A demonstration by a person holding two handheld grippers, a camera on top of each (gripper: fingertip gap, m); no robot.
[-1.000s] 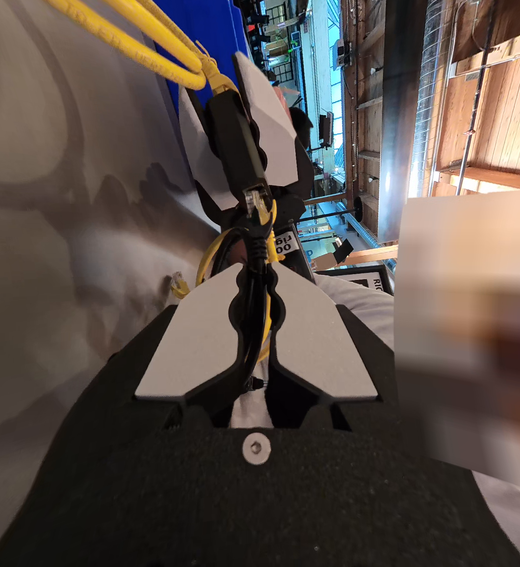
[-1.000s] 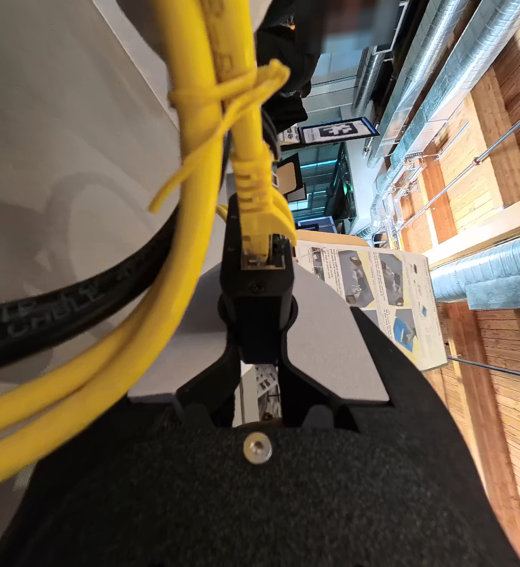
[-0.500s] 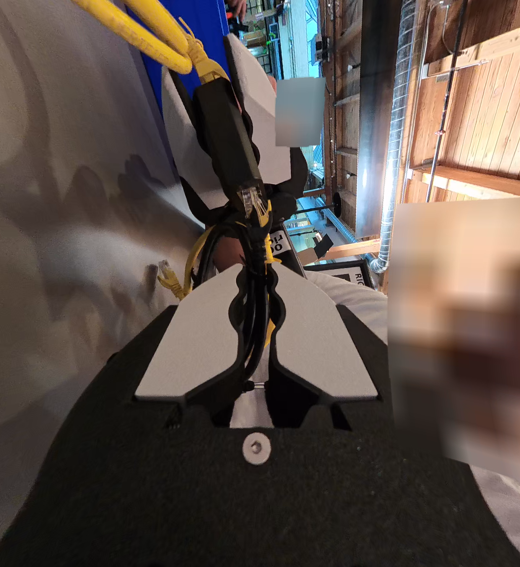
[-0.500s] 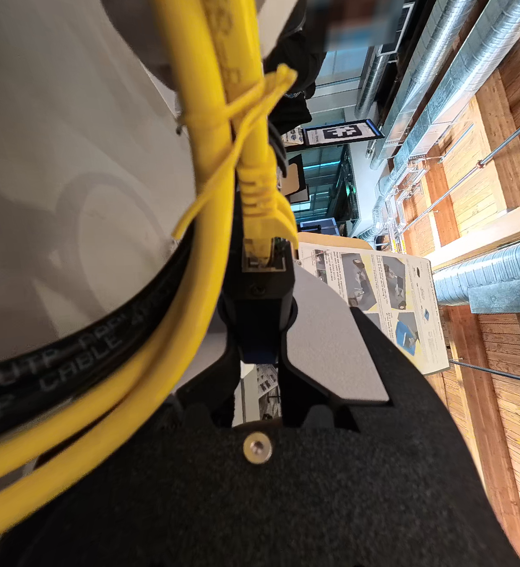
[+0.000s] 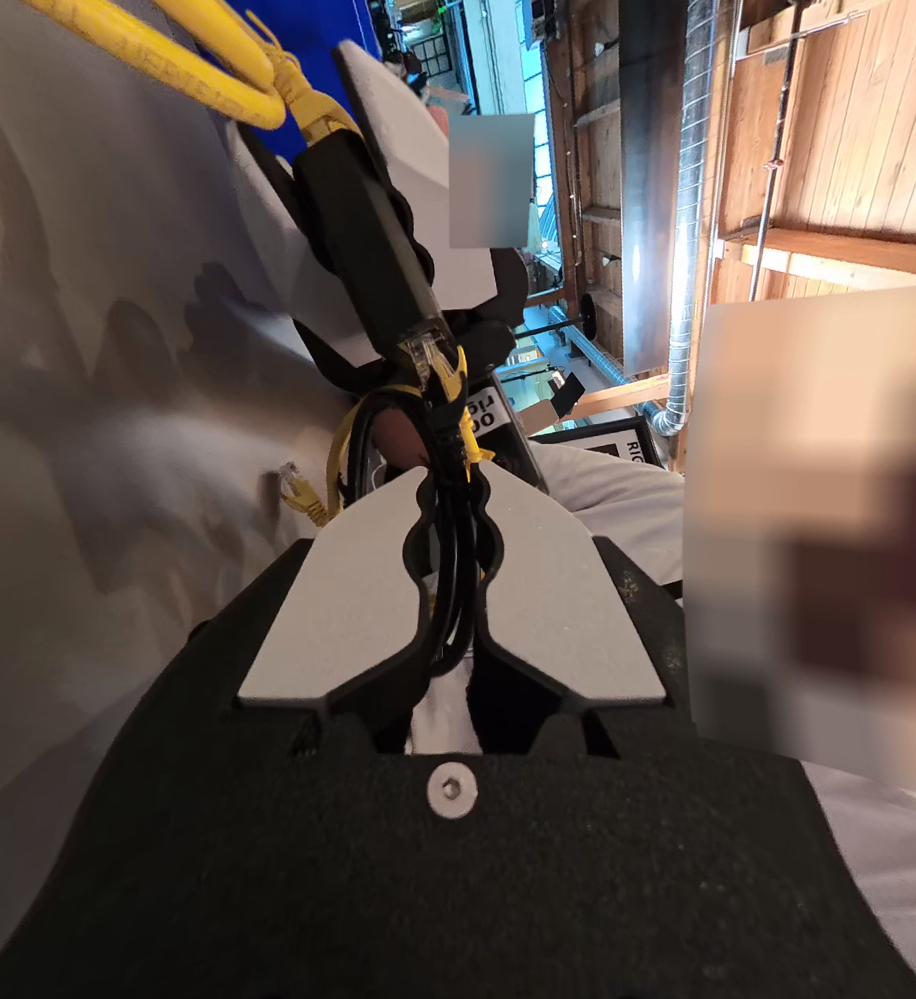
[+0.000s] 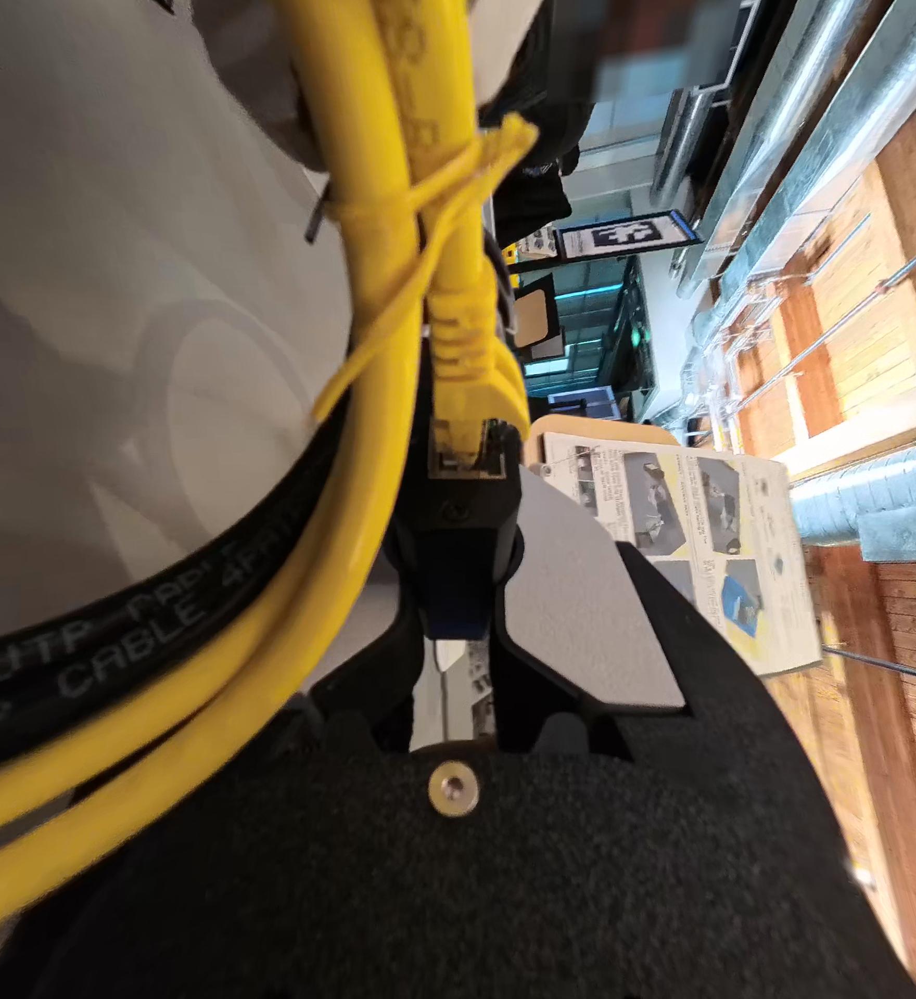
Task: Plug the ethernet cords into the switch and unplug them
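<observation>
Here, the slim black box-shaped switch (image 6: 458,546) sat clamped between the right gripper (image 6: 453,546) fingers, a yellow ethernet cord (image 6: 464,346) plugged into its top port. Below the switch's other end (left view), the left gripper (image 5: 453,519) pinched a black cord bundle (image 5: 453,540).

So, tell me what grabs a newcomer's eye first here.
The thick yellow cables sweep across the left of the right wrist view, one plugged into the black switch clamped in the right tongs. In the left wrist view, the left tongs pinch black cables below that switch.
</observation>
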